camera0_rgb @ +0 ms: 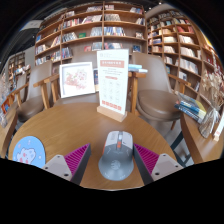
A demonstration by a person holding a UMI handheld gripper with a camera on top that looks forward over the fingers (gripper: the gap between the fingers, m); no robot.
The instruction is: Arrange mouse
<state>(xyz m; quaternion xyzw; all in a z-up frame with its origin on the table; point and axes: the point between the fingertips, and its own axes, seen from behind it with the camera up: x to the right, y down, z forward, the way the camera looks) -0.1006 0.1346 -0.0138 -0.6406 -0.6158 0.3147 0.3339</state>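
A grey mouse (pixel 117 156) with an orange stripe by its wheel lies on the round wooden table (pixel 60 125), between my two fingers. My gripper (pixel 116 160) is open around it. The left pink pad (pixel 76 159) stands a little off the mouse's side, with a strip of wood showing between. The right pad (pixel 154 157) is close to the mouse's other side. The mouse's front points away from me, towards a standing sign.
A white and orange standing sign (pixel 113 90) is on the table just beyond the mouse. A framed picture (pixel 77 78) stands behind it to the left. A light blue pad (pixel 28 152) lies left of the fingers. Chairs (pixel 160 100) and bookshelves (pixel 95 25) surround the table.
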